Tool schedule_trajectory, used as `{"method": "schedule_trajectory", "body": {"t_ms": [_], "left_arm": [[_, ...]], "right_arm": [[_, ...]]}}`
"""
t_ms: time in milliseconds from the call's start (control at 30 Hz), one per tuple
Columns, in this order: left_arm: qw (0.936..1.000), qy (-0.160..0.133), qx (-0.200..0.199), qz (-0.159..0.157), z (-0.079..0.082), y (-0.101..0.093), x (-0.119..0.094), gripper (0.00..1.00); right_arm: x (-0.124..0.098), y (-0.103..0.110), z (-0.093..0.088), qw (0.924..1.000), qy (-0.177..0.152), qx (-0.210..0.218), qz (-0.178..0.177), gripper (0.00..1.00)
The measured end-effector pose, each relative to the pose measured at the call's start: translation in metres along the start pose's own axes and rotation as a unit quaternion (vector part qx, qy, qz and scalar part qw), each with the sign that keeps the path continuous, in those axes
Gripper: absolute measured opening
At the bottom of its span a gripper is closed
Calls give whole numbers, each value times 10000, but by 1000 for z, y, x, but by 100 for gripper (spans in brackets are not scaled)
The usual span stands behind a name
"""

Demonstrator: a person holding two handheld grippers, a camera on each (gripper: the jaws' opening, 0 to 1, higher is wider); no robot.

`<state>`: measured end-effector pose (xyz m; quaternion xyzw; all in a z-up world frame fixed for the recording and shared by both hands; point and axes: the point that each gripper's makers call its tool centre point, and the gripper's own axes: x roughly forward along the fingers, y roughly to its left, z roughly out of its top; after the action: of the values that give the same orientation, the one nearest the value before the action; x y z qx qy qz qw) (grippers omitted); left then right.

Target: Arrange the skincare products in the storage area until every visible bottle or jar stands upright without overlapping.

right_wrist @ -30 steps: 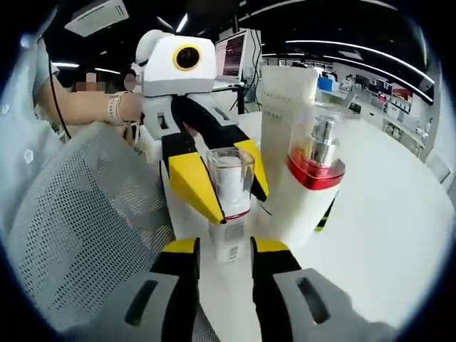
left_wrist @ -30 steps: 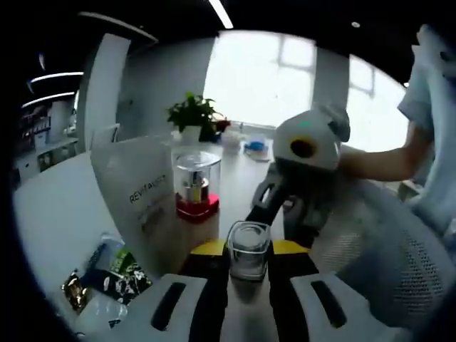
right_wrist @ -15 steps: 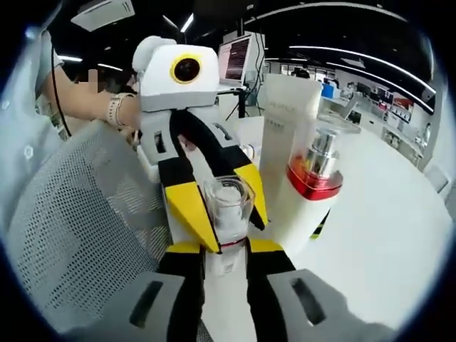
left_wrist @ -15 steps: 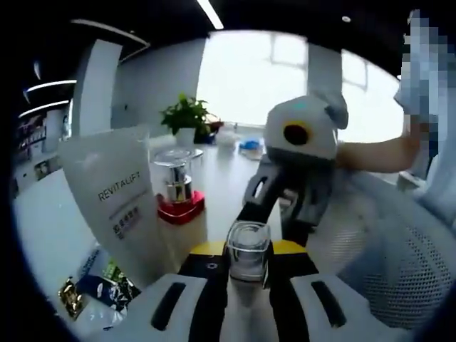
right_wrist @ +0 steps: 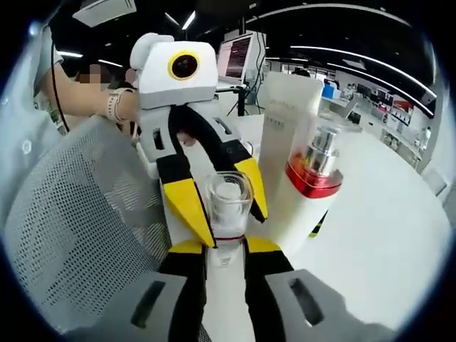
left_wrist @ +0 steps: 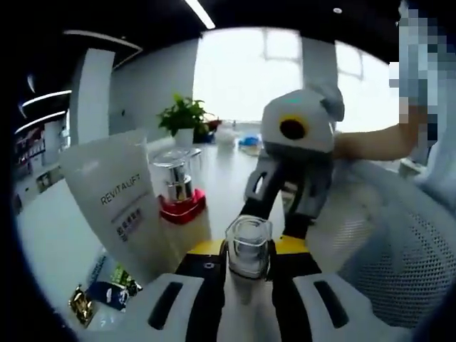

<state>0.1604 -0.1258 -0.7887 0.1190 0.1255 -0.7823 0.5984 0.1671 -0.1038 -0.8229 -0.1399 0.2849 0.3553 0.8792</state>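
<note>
Meanwhile, the clear-capped bottle is clamped by both the left gripper and the right gripper, not yet placed beside the white tube.

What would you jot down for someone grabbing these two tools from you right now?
Left hand-held gripper: jaws closed on the clear-capped bottle, near its cap.
Right hand-held gripper: jaws closed on the same bottle's lower part, from the opposite side.
The bottle is upright between the two. Beside it stand a white Revitalift tube and a red-collared pump bottle, both upright on the white table. Small packets lie near the tube.
Done: tube and pump bottle standing.
Left: probably set the held bottle down upright, clear of those two, then release both grippers.
</note>
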Motion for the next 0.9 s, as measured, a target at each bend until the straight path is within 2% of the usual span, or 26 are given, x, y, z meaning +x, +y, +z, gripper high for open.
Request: {"method": "schedule_trajectory", "body": {"t_ms": [267,467,733,900], "left_arm": [[9995,161,257,-68,-4,-5,2,21],[9994,172,291,-49,-3,-5,0,23],[9991,162,377,68,0,0,-4,26],[9985,313,438,119,-3,0,-7,26]], "right_arm": [[2,4,-5,9999,139,-34,62,20],[2,3,-6,9999,161,-40,37,21],[0,1,-9,9999,170,27,2,21],[-1,3,-14,9996,271,57,52,21]]}}
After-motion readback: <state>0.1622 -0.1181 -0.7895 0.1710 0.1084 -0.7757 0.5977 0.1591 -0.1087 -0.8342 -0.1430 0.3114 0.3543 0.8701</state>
